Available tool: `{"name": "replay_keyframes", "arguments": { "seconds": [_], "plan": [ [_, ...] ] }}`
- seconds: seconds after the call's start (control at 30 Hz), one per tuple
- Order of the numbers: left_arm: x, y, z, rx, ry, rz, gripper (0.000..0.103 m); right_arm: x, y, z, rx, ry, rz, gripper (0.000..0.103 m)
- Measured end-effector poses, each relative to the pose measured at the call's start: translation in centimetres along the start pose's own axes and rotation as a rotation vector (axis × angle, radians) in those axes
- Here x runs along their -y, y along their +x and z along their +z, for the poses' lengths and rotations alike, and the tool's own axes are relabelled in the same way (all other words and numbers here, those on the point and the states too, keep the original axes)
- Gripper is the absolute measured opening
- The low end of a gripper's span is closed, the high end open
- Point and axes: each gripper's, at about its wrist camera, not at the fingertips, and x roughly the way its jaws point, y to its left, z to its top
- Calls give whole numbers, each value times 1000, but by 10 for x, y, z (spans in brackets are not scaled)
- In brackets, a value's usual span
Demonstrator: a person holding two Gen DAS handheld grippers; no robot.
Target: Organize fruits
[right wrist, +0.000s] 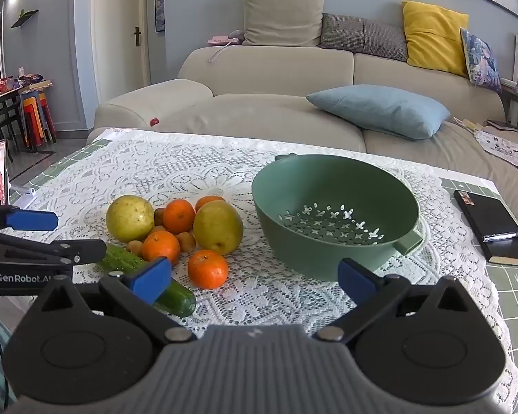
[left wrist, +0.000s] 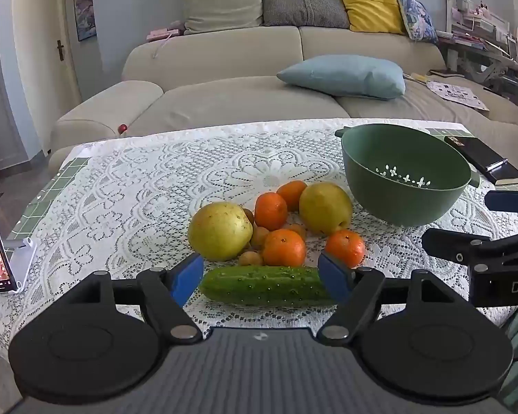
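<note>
Cucumber between open left tongs

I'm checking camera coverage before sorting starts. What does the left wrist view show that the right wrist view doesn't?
Only the left wrist view: the whole cucumber, lying crosswise between the left gripper's open jaws.

Only the right wrist view: the whole black notebook with its pen, and stacked stools far left.

Both: the empty green colander, two pears, four tangerines, the lace cloth and the sofa.
</note>
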Motion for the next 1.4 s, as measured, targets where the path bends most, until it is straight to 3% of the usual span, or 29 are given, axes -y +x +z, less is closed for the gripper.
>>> {"name": "replay_keyframes", "arguments": {
  "seconds": [1.4],
  "plan": [
    [0, 2, -5, -21, -20, -30, 89, -8, 7, -2, -36, -13, -1, 99]
  ]
}}
